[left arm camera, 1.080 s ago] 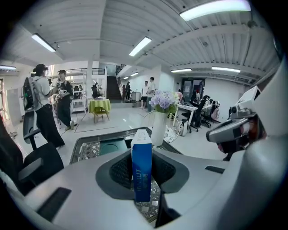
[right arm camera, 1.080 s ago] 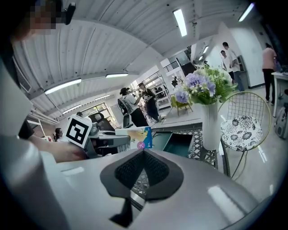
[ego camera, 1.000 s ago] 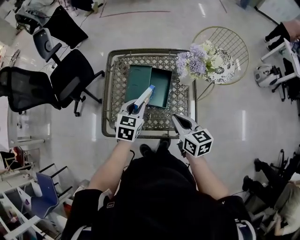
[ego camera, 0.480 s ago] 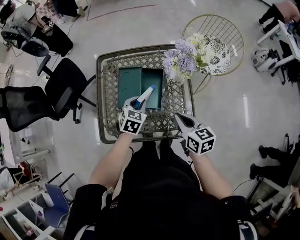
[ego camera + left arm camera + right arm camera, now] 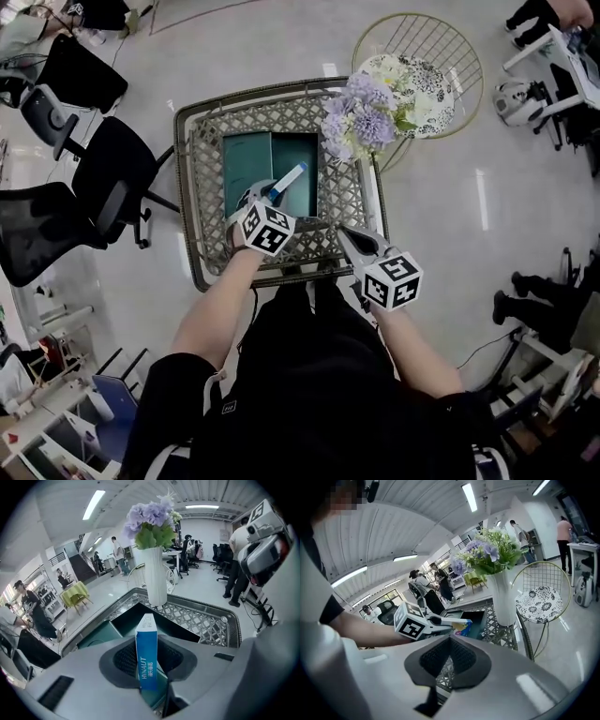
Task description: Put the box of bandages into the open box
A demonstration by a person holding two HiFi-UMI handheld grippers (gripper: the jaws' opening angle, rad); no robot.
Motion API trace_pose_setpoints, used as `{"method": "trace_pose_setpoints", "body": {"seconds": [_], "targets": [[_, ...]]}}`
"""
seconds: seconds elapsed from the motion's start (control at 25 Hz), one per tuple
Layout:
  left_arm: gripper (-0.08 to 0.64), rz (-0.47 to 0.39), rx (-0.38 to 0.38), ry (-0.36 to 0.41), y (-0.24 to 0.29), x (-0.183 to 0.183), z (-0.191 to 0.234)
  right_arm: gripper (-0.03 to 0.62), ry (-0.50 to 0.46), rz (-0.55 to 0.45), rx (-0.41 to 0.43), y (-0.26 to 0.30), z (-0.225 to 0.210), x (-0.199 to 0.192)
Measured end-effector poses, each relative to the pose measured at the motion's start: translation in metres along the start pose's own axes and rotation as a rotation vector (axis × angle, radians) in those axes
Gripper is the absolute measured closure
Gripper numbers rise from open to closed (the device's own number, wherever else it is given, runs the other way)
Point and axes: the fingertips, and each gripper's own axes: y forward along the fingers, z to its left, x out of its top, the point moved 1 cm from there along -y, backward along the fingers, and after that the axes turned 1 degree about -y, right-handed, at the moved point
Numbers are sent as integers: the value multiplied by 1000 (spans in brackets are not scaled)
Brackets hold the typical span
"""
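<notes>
The box of bandages, a slim blue and white carton, stands upright between the pads of my left gripper. Its jaws are opening slightly, but the carton still sits pinched between them. It hangs over the near edge of the open dark green box, whose lid lies flat to the left on the lattice table. In the left gripper view the open box is just beyond the left gripper. My right gripper is shut and empty at the table's near right edge.
A white vase of purple and white flowers stands at the table's far right corner, close to the green box. A round wire chair with a floral cushion sits beyond it. Black office chairs stand to the left.
The head view has shifted, so the table sits further left and higher. My left gripper keeps the carton over the green box, and the right gripper stays at the near edge.
</notes>
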Motion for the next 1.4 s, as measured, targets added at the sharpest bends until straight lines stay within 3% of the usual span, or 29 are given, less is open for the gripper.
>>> {"method": "trace_pose_setpoints", "body": {"seconds": [0.4,0.84,1.12,1.24,1.4], "targets": [[438,12,-128,65,11,1,-40,584,52,11,-18,-1,-16,-14],[384,28,-206,129,3,-11,-86,584,73,11,14,5,-17,-18],[374,19,-220,142,-4,-13,-94,583,93,17,11,-2,-23,-26],[380,23,-164,91,0,-11,-83,584,93,19,8,-5,-25,-28],[423,60,-41,-78,16,-2,-44,584,93,33,5,-7,-27,-31]]}}
